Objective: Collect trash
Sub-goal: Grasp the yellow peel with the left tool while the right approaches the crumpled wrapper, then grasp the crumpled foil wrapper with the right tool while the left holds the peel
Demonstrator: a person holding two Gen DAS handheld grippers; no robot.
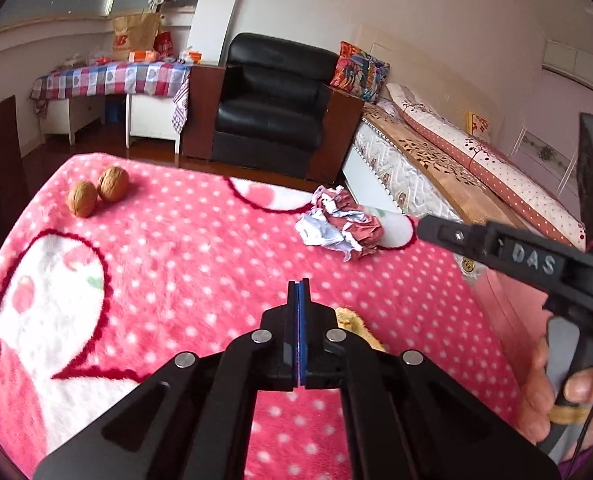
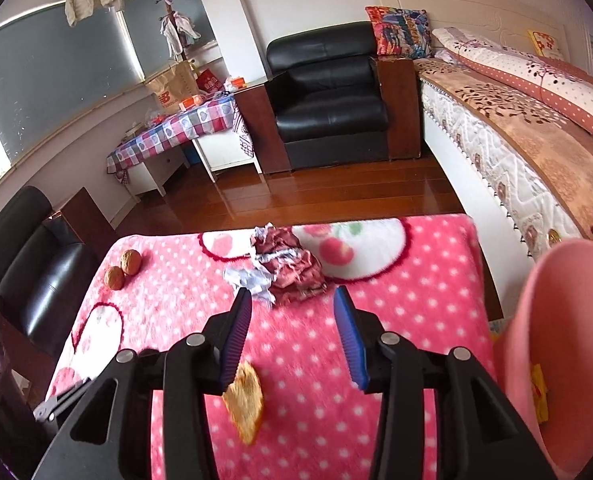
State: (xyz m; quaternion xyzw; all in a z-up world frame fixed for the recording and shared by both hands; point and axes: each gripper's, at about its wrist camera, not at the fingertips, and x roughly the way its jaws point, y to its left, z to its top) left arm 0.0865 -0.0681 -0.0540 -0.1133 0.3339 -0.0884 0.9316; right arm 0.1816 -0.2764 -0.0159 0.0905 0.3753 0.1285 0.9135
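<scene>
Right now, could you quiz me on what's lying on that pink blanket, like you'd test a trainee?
1. True or false: the left gripper is shut with nothing between its fingers.
2. How many walnuts lie on the pink blanket?
3. Which thing lies just ahead of the open right gripper: A) crumpled wrapper, B) the walnuts, C) pink bin?

Key: 1 true; 2 two; 3 A.

Both grippers are black plastic linkages with round silver pivot pins and ribbed blue pads on their fingers. The right gripper has a small bolt near its tip, raised grey letters "DAS" on its side, and a thin black cable by its handle.
</scene>
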